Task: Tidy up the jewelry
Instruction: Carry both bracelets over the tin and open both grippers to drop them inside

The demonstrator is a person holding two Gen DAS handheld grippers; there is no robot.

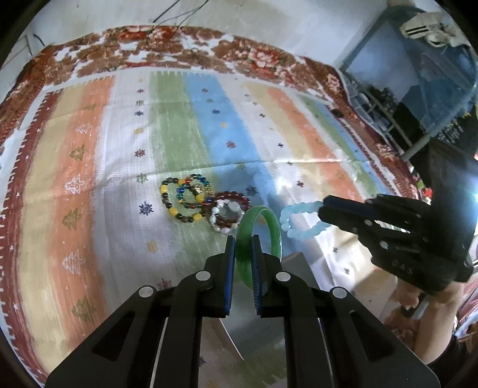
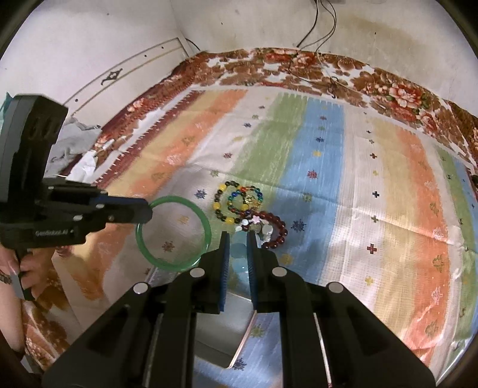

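Observation:
My left gripper (image 1: 242, 238) is shut on a green bangle (image 1: 270, 221) and holds it upright above the cloth; it also shows in the right wrist view (image 2: 173, 232). My right gripper (image 2: 237, 237) is shut on a light blue bead bracelet (image 2: 239, 256), seen in the left wrist view (image 1: 291, 222) hanging from its fingers. A multicoloured bead bracelet (image 1: 185, 198), a dark red bead bracelet (image 1: 236, 198) and a white bead piece (image 1: 222, 216) lie together on the striped cloth (image 1: 119, 179) just beyond both grippers.
A grey flat tray or box (image 2: 221, 337) lies under the grippers near the front. A floral blanket (image 1: 179, 41) borders the cloth. A blue cabinet (image 1: 412, 68) stands at the right. Cables (image 2: 319, 24) hang on the back wall.

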